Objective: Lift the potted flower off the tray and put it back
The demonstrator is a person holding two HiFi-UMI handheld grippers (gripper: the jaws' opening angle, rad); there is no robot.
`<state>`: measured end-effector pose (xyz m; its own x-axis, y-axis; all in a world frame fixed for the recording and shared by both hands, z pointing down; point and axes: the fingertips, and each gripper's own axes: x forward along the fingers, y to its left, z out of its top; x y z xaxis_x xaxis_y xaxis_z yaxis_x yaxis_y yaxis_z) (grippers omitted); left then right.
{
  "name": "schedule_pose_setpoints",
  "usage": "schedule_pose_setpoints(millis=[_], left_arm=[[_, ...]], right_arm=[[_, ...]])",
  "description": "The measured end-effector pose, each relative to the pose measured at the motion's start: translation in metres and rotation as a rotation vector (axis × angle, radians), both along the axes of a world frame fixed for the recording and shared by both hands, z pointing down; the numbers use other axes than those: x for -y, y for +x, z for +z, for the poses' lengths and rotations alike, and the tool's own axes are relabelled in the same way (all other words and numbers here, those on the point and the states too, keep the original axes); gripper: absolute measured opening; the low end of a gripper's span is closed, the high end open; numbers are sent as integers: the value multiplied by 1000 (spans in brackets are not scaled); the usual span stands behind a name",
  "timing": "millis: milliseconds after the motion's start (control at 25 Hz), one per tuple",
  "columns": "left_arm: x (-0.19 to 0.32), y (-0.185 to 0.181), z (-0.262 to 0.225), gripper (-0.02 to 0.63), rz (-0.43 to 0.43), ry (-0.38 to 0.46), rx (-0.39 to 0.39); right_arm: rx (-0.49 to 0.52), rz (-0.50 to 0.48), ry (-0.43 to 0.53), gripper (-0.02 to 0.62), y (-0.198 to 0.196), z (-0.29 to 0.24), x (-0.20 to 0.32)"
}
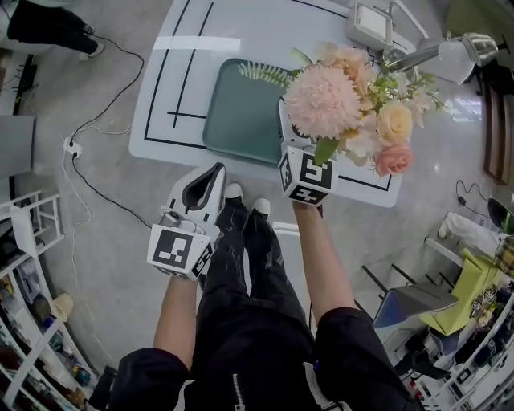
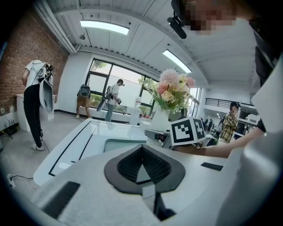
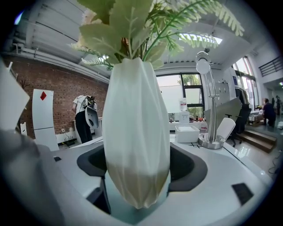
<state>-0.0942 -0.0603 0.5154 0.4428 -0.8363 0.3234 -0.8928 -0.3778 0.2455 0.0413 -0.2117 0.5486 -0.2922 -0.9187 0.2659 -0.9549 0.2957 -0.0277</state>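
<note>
The potted flower (image 1: 341,104), pink and peach blooms in a white ribbed vase (image 3: 136,132), hangs just above the teal tray (image 1: 241,112) near its right edge. My right gripper (image 1: 287,136) is shut on the vase, its dark pads (image 3: 190,165) pressing on both sides low down. The vase's base shows free of the tray beneath it. My left gripper (image 1: 214,175) is shut with nothing in it, short of the table's near edge and left of the right one. In the left gripper view the flower (image 2: 170,90) and the tray (image 2: 119,145) lie ahead, to the right.
The tray lies on a white table (image 1: 185,80) with black lines. A desk lamp (image 1: 450,56) and a white box (image 1: 369,24) stand at its far right. A cable (image 1: 88,177) runs over the floor at left, beside shelving (image 1: 32,241). Several people (image 2: 33,101) stand in the room.
</note>
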Motion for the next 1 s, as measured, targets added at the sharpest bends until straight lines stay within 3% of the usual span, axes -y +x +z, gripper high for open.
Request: schedule_pose_setpoints(millis=[680,840,1000], left_arm=[[72,82,-45,6,164,105,-6],[79,92,-49,6,227,112,6],[81,98,-70,6,230,141,10]], right_arm=[[-18,88,14,380,80,-81,-21],[-19,98,7,380,84,-97,-32],[-1,101,8,380,87,-124,-49]])
